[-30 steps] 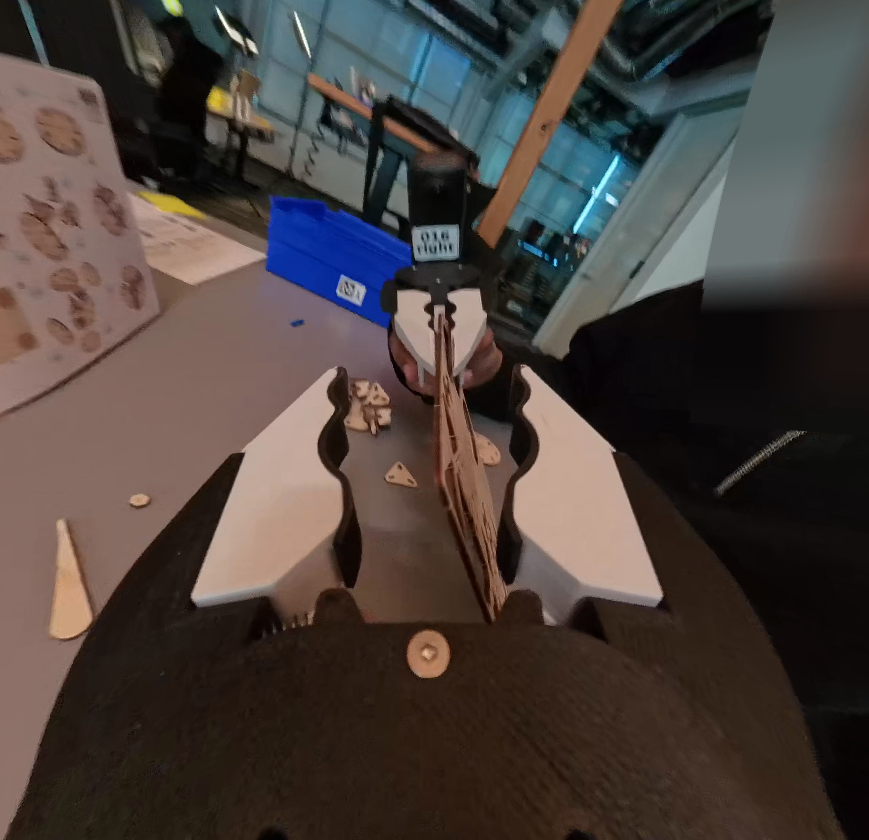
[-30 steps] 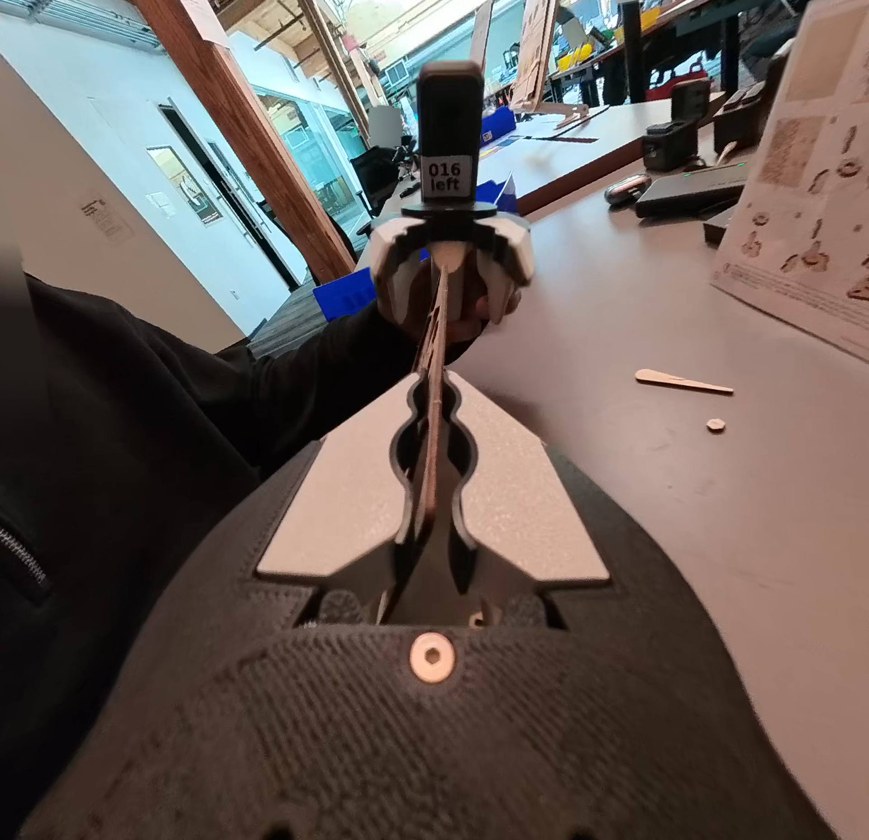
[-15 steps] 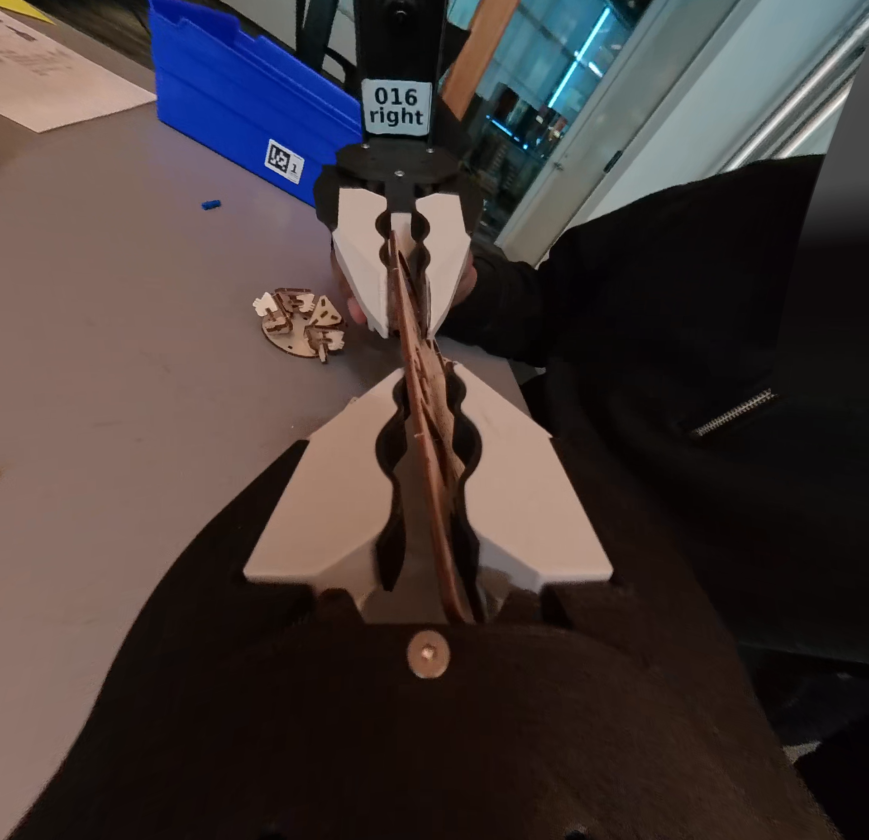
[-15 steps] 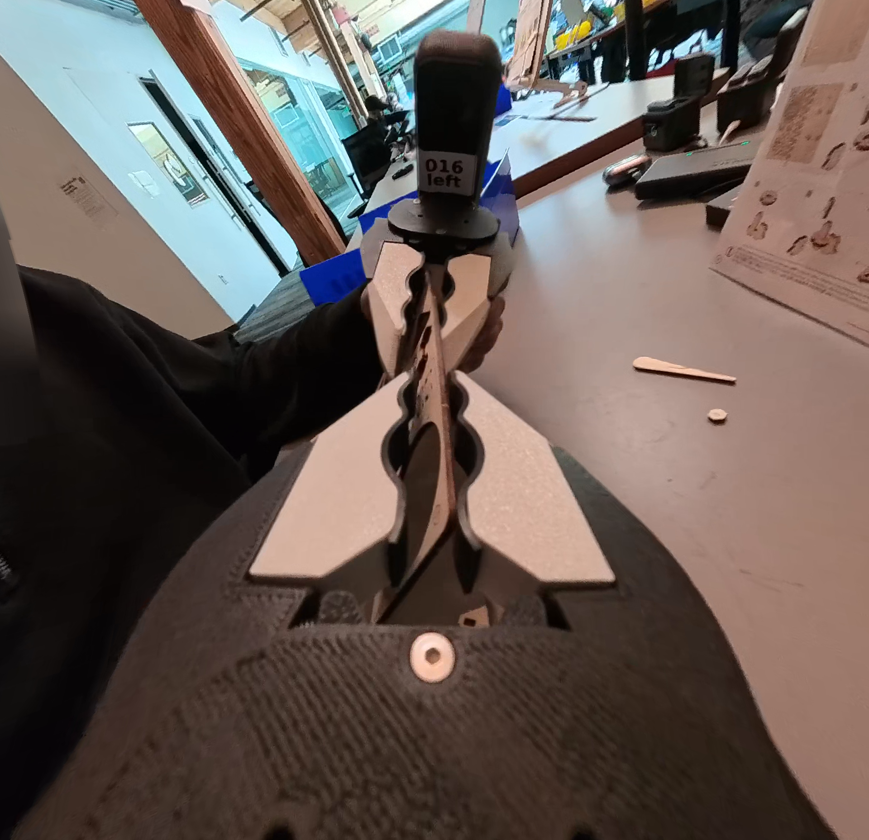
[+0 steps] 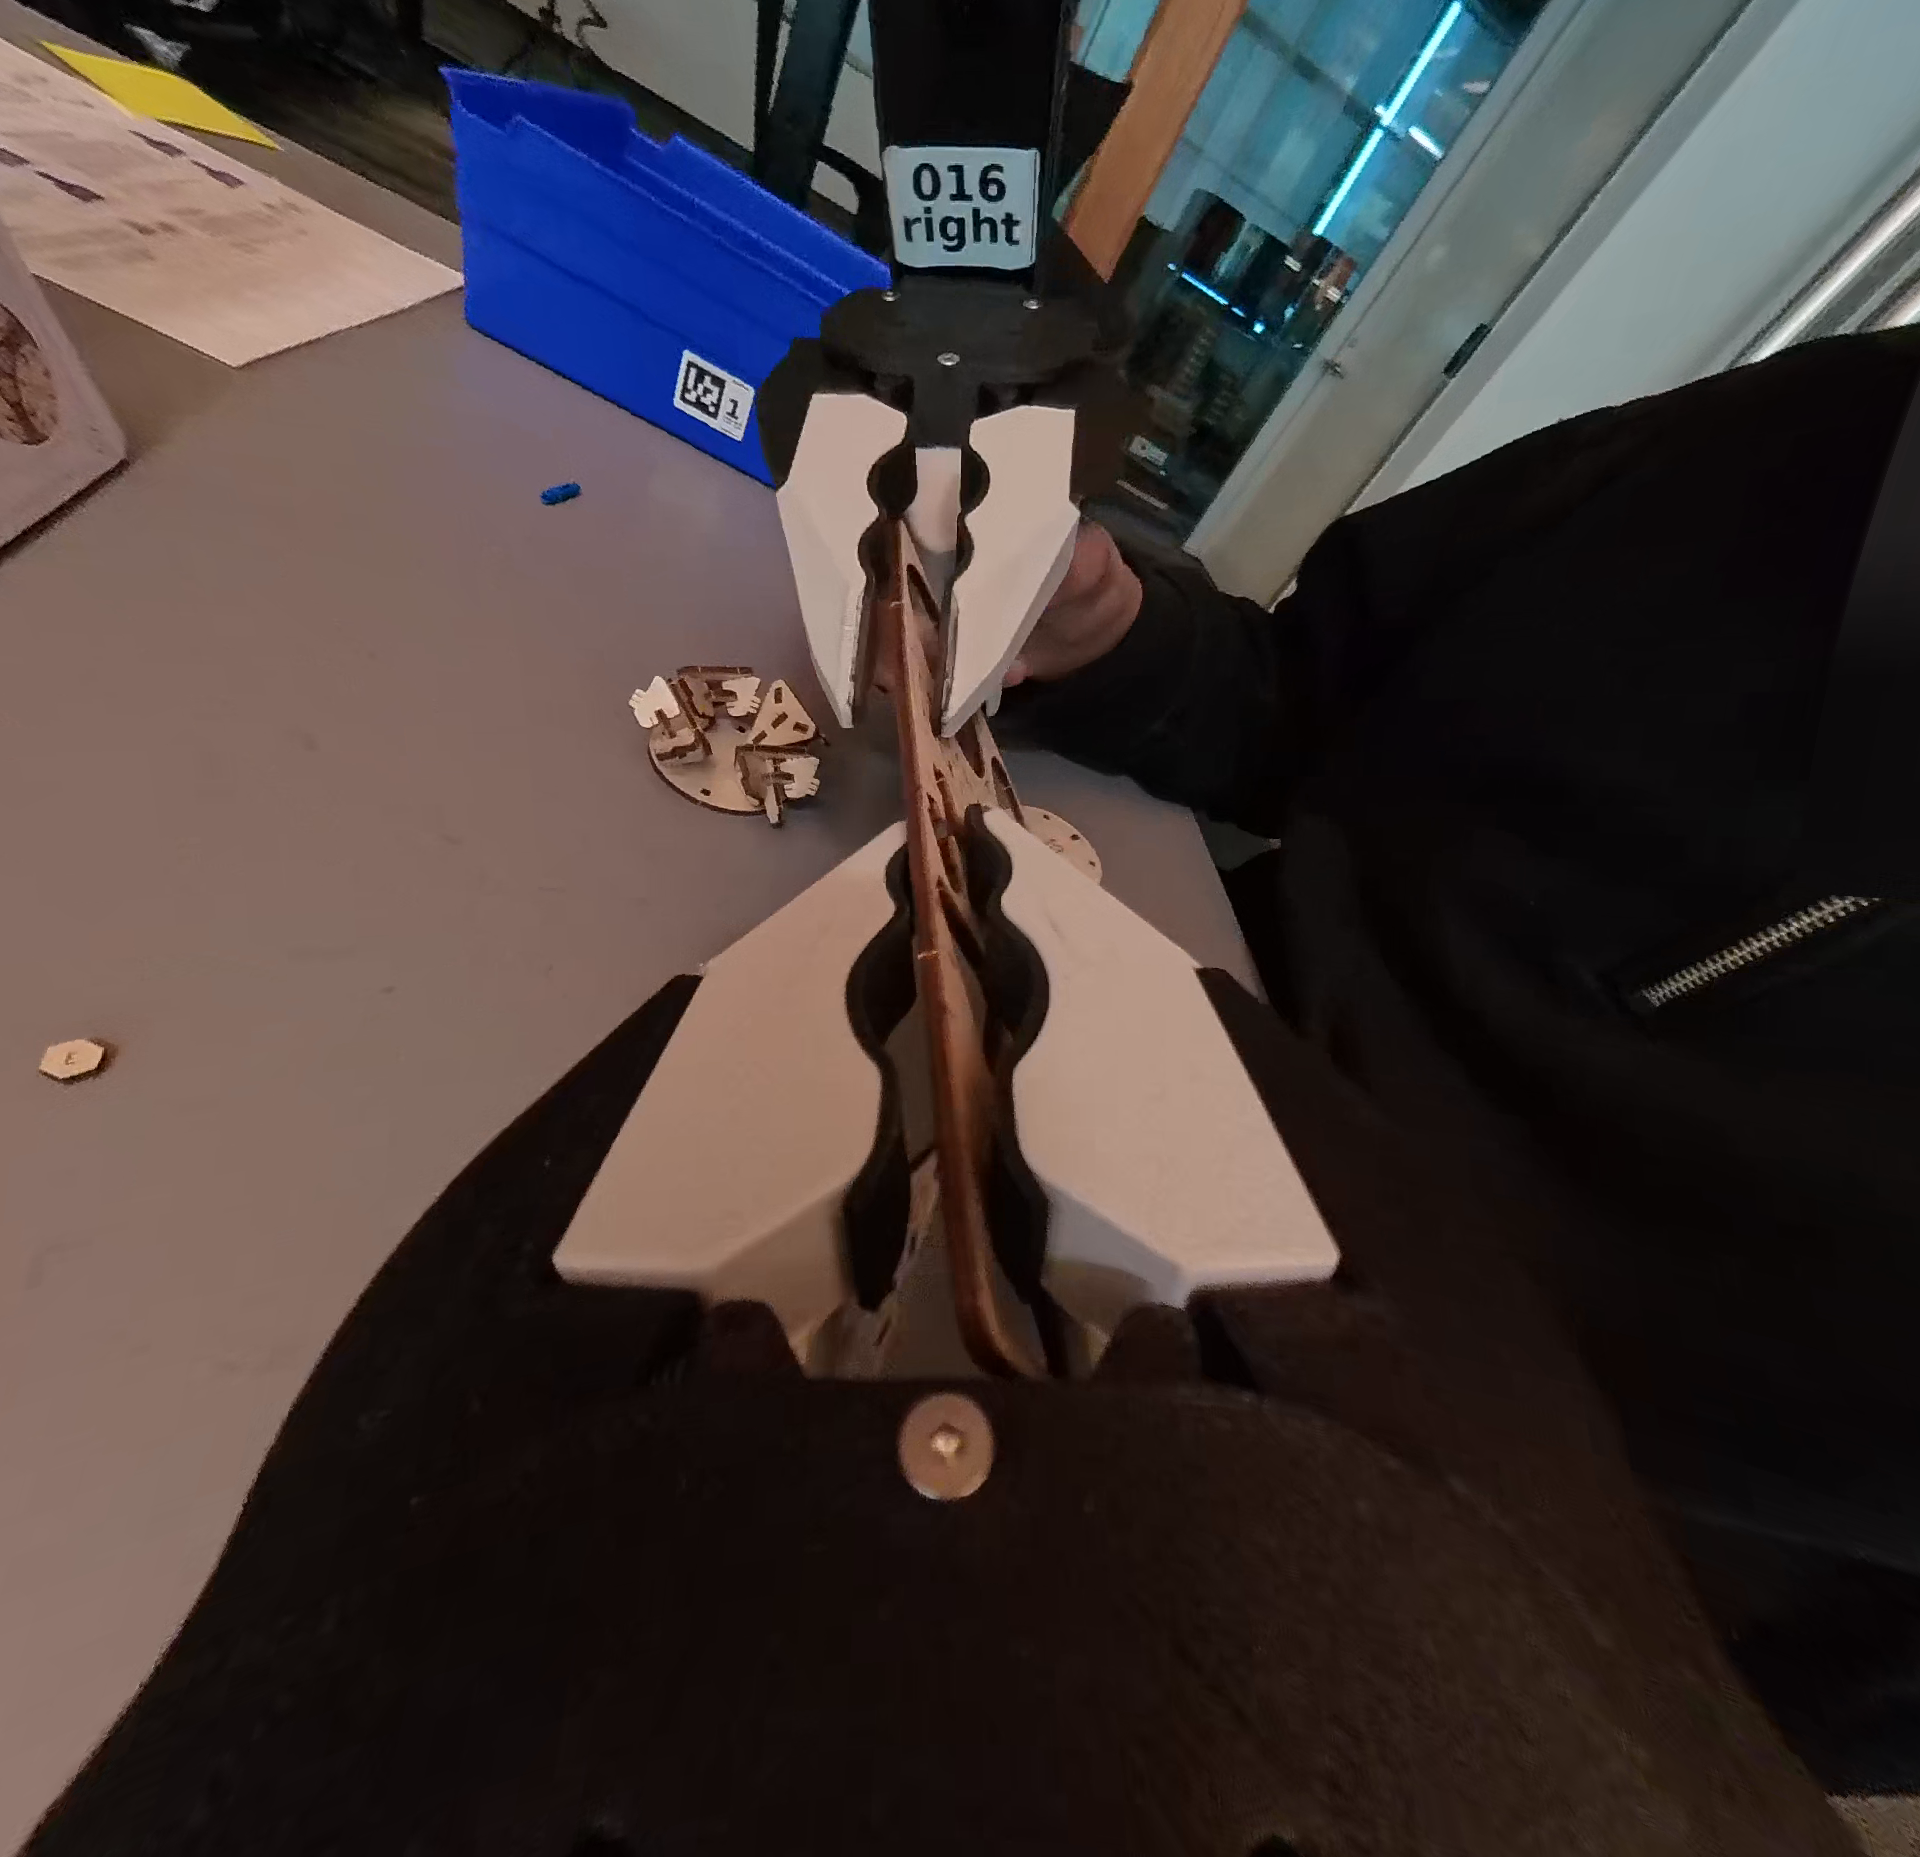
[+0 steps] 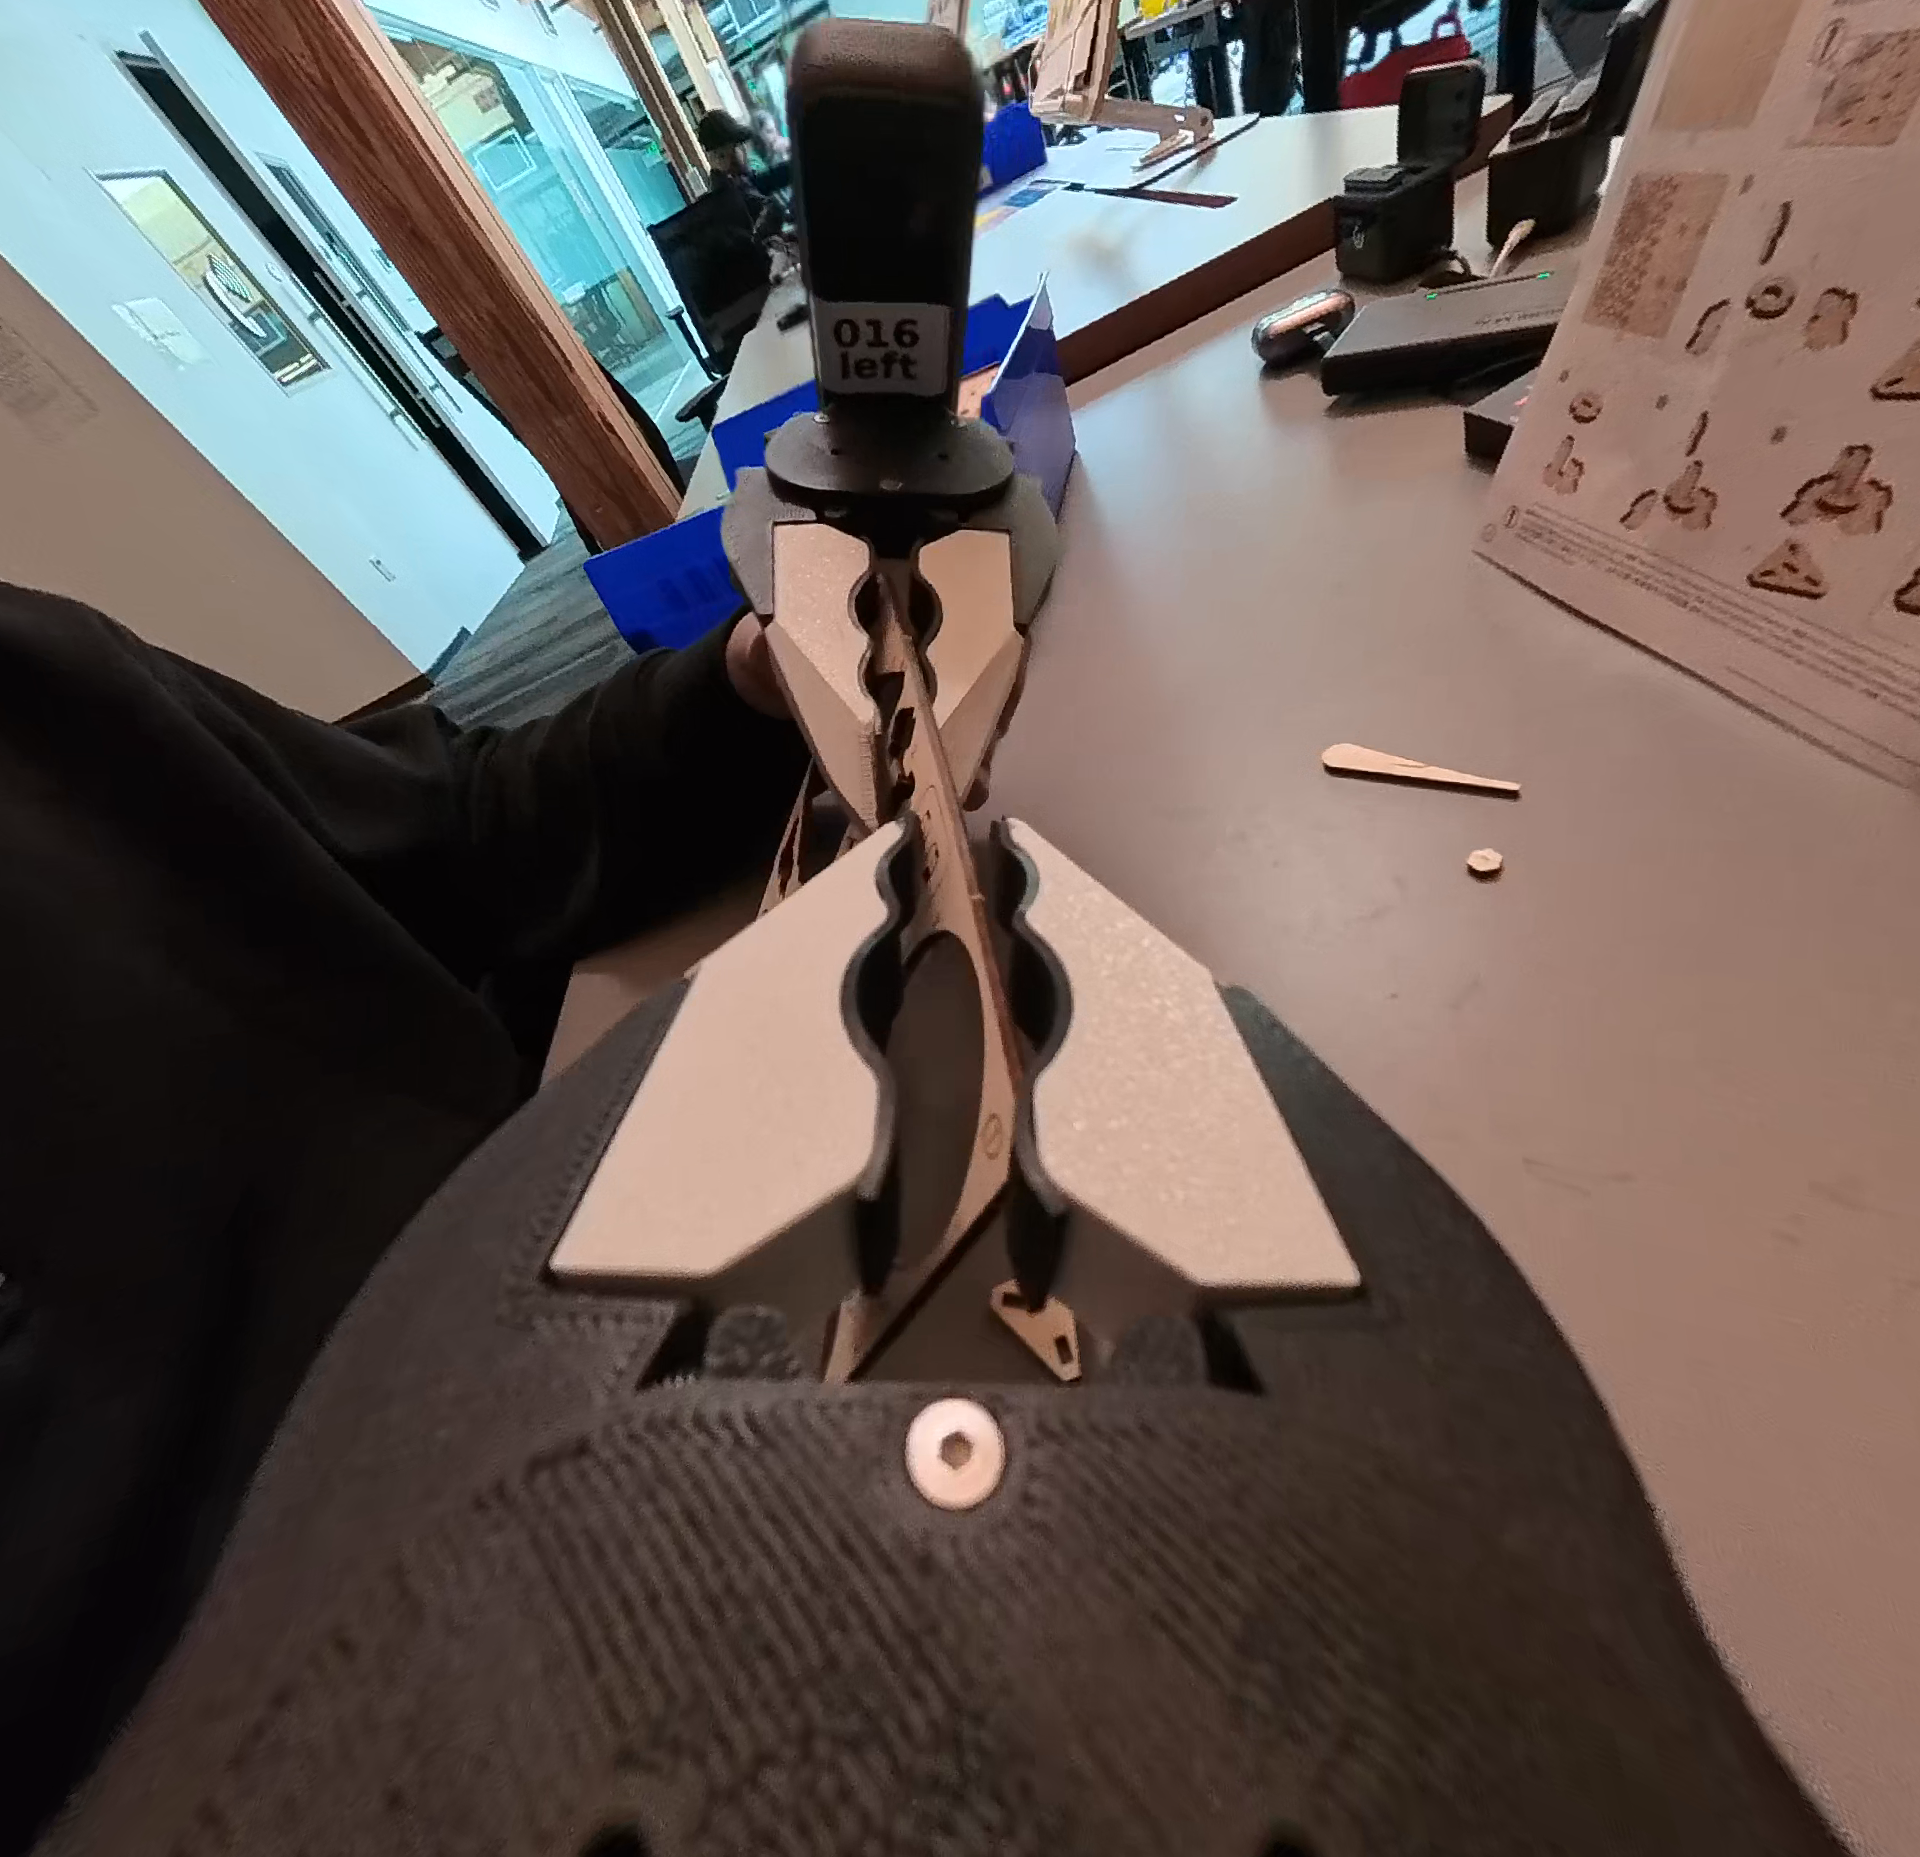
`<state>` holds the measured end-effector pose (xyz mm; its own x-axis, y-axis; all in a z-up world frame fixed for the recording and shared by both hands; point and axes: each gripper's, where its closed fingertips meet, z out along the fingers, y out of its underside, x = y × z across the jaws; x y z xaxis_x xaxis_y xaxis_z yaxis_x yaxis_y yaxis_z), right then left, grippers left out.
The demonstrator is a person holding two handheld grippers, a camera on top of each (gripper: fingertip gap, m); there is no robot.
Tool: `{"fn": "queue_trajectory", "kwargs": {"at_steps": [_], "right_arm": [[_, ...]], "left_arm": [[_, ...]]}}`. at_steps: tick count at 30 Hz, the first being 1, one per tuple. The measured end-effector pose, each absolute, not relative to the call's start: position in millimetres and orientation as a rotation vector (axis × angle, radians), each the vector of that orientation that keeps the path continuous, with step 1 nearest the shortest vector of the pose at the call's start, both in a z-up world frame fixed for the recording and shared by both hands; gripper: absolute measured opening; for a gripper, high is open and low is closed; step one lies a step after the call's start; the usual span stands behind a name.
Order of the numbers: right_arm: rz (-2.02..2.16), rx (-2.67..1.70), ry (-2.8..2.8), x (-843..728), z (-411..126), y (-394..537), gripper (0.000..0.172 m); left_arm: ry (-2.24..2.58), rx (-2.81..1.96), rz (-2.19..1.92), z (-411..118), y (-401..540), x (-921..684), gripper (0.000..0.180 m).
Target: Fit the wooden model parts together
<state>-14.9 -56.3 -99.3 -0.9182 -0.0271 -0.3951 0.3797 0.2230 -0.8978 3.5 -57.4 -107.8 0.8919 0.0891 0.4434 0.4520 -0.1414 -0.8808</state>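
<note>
A thin laser-cut wooden sheet (image 5: 940,976) is held edge-on above the grey table (image 5: 312,768) between the two grippers. My left gripper (image 5: 940,831) is shut on one end of it, with both pads pressed on the wood. My right gripper (image 6: 948,831) faces it from the other end. Its fingers stand slightly apart, and the sheet (image 6: 956,893) leans at a slant between them with gaps at the fingertips. The left wrist view shows the right gripper (image 5: 902,716) with the same gaps. The right wrist view shows the left gripper (image 6: 920,789) closed on the sheet.
A round wooden assembly (image 5: 727,742) and a flat wooden disc (image 5: 1065,841) lie on the table under the grippers. A blue bin (image 5: 623,259) stands behind them. A teardrop wooden piece (image 6: 1413,768), a small round piece (image 6: 1486,862) and an instruction board (image 6: 1766,353) are to the right. A person's dark sleeve lies along the table edge. My left and right fingertips are right by each other.
My left gripper went from wide open to shut on the sheet. My right gripper, shut on the sheet a second ago, has loosened slightly. The sheet now sits slanted in it.
</note>
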Motion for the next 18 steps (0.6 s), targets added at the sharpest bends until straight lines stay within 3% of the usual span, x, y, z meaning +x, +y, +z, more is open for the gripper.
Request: {"fn": "queue_trajectory", "kwargs": {"at_steps": [18], "right_arm": [[-1.72,0.397,2.131,-19.3,-103.8,-56.8,0.01]], "left_arm": [[-0.455,-1.712,-0.322,-111.7,-57.3,0.1,0.003]]}}
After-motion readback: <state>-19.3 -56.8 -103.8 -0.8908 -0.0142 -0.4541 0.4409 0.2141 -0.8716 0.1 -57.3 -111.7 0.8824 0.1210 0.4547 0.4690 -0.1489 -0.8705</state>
